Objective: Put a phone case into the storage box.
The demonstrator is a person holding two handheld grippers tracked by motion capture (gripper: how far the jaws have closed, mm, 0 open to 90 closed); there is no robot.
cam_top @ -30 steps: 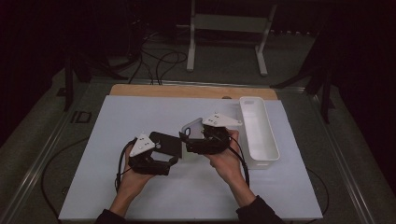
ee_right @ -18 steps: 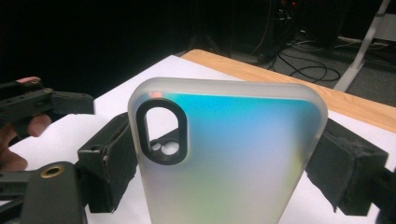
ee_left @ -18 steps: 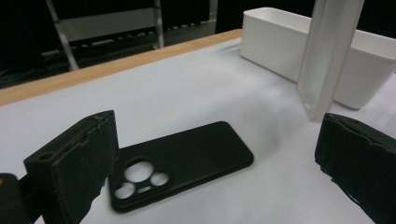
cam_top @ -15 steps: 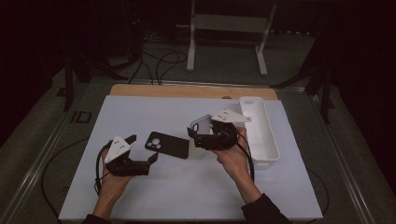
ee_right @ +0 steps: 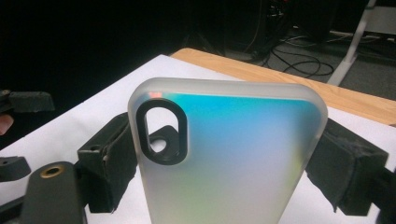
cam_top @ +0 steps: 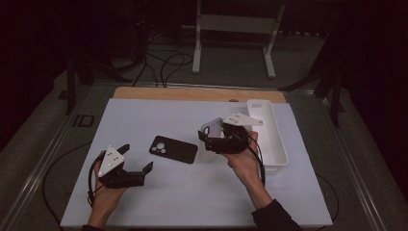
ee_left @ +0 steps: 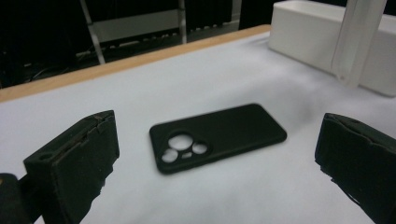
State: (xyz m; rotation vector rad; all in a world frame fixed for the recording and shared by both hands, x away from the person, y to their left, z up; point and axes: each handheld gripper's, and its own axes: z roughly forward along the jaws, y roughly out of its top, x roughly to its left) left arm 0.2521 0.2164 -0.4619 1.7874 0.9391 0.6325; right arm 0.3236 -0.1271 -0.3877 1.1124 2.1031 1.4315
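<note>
A black phone case lies flat on the white table top, camera cutouts facing up. My left gripper stands open just left of it and nearer the person, with nothing between its pads. My right gripper is held above the table right of the black case. It is shut on a frosted translucent phone case, which stands upright between the pads and shows a blue-green sheen. The same case's edge rises at the far right of the left gripper view.
A long white tray sits at the table's right side, just behind the right hand. A wooden strip runs along the far edge. Beyond it the dark floor holds cables and a metal stand.
My left gripper has drawn back to the left and toward the person, leaving the black case lying on the table. The right gripper has barely shifted and still holds the frosted case.
</note>
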